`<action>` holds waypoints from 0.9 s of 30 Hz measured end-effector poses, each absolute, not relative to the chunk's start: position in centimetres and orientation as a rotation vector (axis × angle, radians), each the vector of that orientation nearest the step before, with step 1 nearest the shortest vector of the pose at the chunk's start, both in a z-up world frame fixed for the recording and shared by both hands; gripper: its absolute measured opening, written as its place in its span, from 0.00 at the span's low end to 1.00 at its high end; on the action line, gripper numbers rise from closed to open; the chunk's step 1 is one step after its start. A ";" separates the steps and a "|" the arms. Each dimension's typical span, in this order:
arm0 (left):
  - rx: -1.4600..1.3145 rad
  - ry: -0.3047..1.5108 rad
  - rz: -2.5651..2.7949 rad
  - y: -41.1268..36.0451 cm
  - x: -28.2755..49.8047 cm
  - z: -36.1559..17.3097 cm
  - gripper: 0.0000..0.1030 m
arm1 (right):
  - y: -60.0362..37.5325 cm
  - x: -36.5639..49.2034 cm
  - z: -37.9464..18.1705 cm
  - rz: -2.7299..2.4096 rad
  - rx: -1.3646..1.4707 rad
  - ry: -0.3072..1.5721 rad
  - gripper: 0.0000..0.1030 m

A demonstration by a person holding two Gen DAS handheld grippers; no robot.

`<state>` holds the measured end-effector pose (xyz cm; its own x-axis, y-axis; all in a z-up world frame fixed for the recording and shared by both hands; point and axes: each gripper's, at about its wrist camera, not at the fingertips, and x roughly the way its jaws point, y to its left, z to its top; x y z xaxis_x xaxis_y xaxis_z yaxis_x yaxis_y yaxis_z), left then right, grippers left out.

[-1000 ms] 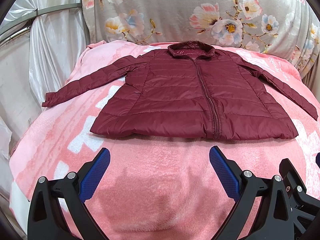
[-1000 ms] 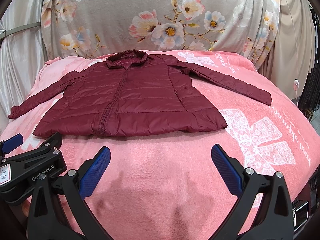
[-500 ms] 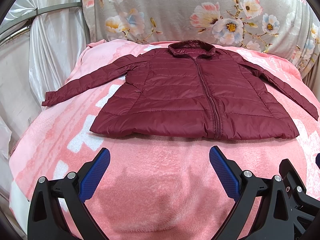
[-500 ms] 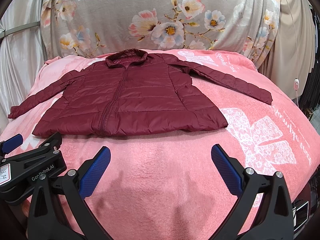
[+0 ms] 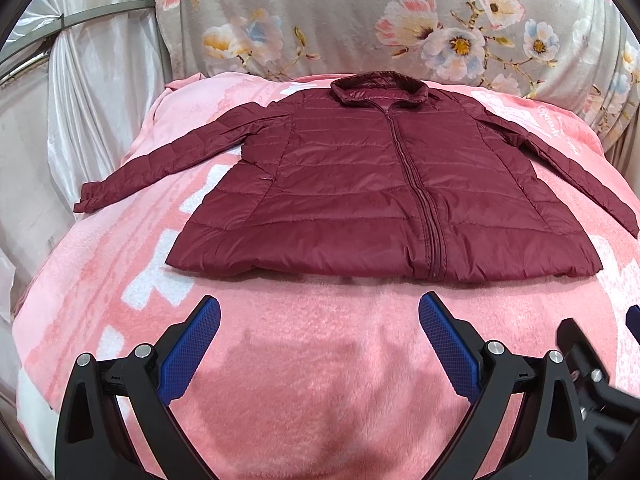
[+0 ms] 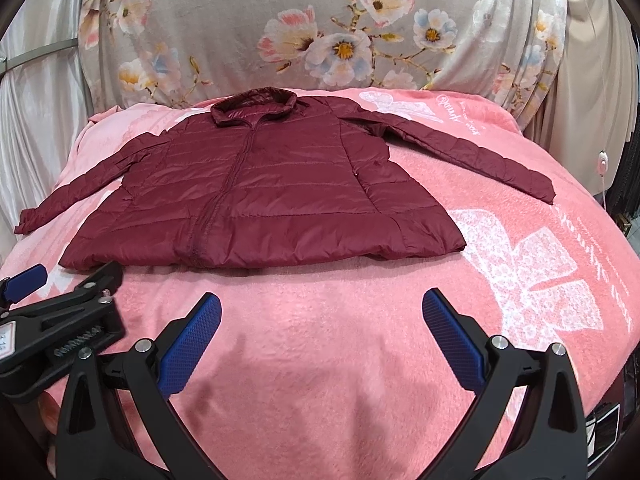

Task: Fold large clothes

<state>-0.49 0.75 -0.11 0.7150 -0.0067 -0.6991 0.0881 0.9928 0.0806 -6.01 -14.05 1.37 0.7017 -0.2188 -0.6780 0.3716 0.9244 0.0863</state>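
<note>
A dark red quilted jacket (image 5: pixel 360 184) (image 6: pixel 260 196) lies flat and zipped on a pink blanket (image 5: pixel 312 380) (image 6: pixel 328 344), collar at the far side, both sleeves spread outward. My left gripper (image 5: pixel 319 312) hovers open over bare blanket just short of the jacket's hem, nothing between its blue pads (image 5: pixel 188 352). In the right wrist view my right gripper (image 6: pixel 322 312) is likewise open and empty, short of the hem's right half. The left gripper's black body (image 6: pixel 60 320) shows at that view's left edge.
A floral grey cloth (image 5: pixel 360 20) (image 6: pixel 320 28) hangs behind the bed. White satin drapes and a metal rail (image 5: pixel 80 24) stand on the left. On the right a cord with a small switch (image 6: pixel 601 164) hangs by a beige curtain. The blanket drops off at both sides.
Both grippers have crept slightly forward toward the hem; the jacket has not moved and both stay open.
</note>
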 end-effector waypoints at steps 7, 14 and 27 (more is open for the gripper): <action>0.084 0.794 -0.034 1.4 3.0 -0.2 0.94 | -24.3 -3.4 0.3 -0.453 0.369 0.736 0.95; 0.049 0.824 -0.005 2.9 7.6 -0.5 0.95 | -40.1 -2.3 -1.9 -0.648 0.627 0.708 0.95; 0.045 0.836 0.073 4.5 12.5 -1.5 0.95 | -56.2 -0.4 -8.3 -0.793 0.961 0.587 0.82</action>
